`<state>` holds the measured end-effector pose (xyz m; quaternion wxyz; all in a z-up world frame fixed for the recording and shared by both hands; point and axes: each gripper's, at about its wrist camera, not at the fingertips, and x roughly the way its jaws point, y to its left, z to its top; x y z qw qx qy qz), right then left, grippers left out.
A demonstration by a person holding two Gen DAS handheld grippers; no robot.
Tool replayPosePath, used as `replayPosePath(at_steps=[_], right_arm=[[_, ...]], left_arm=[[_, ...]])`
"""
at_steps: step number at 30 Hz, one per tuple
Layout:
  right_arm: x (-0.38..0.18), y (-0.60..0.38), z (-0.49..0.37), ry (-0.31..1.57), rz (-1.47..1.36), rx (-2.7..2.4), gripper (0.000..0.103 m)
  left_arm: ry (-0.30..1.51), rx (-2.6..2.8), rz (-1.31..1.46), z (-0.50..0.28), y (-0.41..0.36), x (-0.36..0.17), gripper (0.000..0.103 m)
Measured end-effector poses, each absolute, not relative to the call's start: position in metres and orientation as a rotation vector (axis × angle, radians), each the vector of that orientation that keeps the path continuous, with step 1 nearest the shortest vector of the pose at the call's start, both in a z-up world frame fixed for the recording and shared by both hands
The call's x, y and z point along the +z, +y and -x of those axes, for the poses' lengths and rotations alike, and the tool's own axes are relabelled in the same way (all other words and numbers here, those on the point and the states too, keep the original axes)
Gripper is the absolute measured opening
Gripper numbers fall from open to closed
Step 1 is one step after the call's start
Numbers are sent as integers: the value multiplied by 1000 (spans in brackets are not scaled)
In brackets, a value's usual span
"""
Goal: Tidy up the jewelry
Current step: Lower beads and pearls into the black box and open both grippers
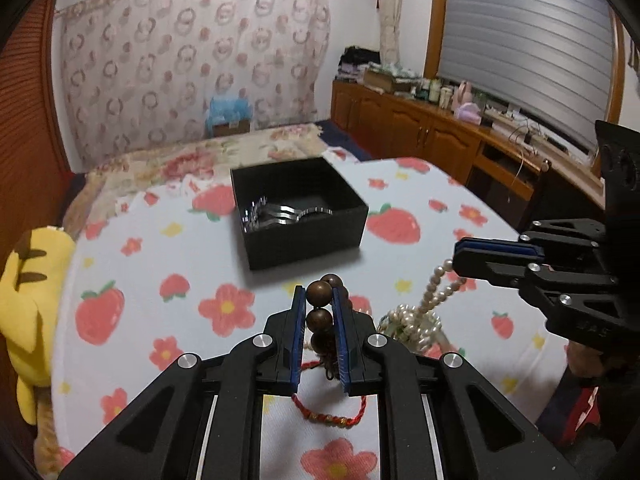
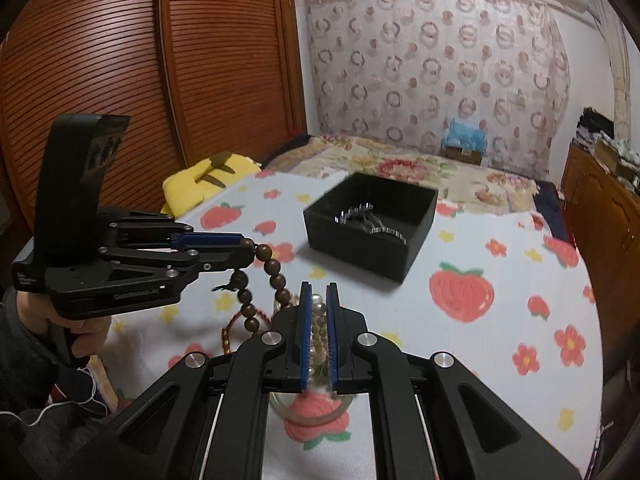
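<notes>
Our left gripper (image 1: 320, 292) is clamped on the wooden bead bracelet (image 1: 319, 300), whose beads trail down toward the strawberry-print cloth (image 1: 160, 248) near its front edge. To its right, our right gripper (image 2: 319, 292) is clenched on the pearl strand (image 2: 318, 304), which hangs to a heap beside a red cord (image 1: 328, 414). The black box (image 1: 296, 212), already holding silver pieces, sits ahead mid-cloth, roughly equally near both hands.
</notes>
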<state>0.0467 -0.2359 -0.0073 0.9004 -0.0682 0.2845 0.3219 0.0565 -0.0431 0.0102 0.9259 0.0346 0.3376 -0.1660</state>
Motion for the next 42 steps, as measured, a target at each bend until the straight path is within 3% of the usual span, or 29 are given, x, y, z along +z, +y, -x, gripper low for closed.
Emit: replayPosePath(at_steps=[26, 42], right_arm=[[103, -223, -84, 402, 198, 621, 8], [137, -203, -129, 368, 247, 549, 8]], left_arm=[[596, -274, -83, -73, -31, 59, 12], [580, -237, -77, -99, -21, 71, 13]])
